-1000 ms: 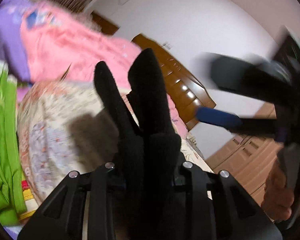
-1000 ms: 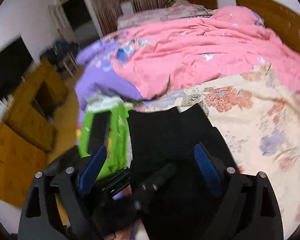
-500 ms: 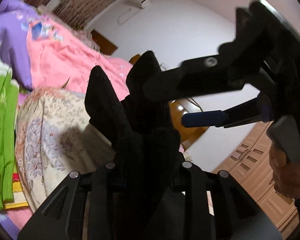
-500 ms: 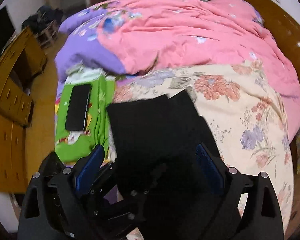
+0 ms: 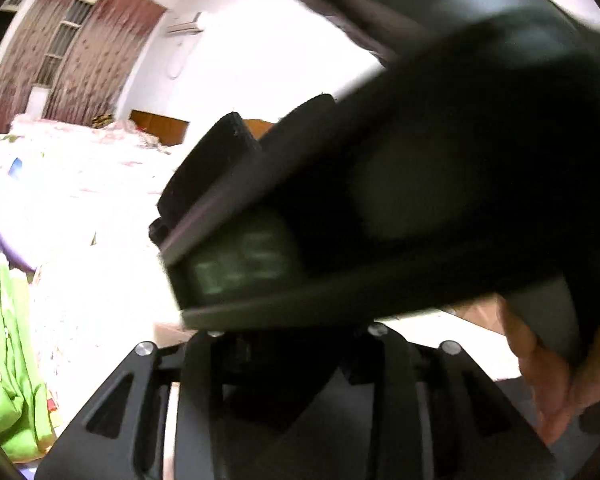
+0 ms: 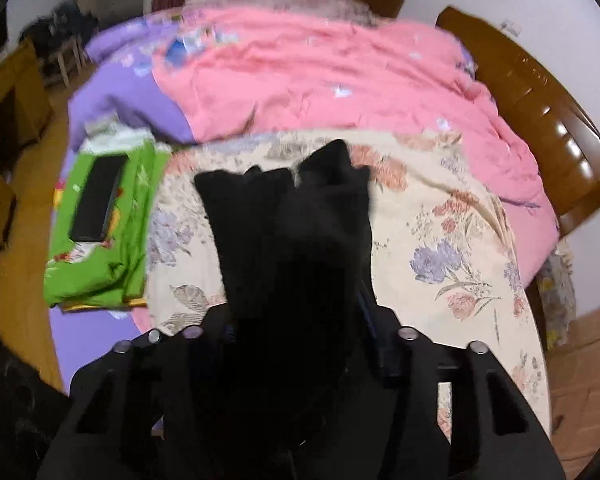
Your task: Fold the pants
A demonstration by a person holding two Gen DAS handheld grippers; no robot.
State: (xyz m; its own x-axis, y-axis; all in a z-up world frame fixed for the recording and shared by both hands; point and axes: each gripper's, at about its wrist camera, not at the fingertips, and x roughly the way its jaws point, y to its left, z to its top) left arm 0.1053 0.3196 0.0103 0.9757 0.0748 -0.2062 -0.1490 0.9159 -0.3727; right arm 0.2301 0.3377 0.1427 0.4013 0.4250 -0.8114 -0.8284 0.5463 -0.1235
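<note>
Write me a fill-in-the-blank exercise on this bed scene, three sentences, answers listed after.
1. The pants bunched in front of the right gripper are ____ in colour.
2. The dark phone lies on a bright ____ cloth.
3. Beyond the floral sheet, the crumpled quilt is mostly ____.

Missing words: black; green; pink

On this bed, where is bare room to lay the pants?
Free: the floral sheet right of the pants, up to the pink quilt. Crowded: the left side, with the green cloth and phone.
</note>
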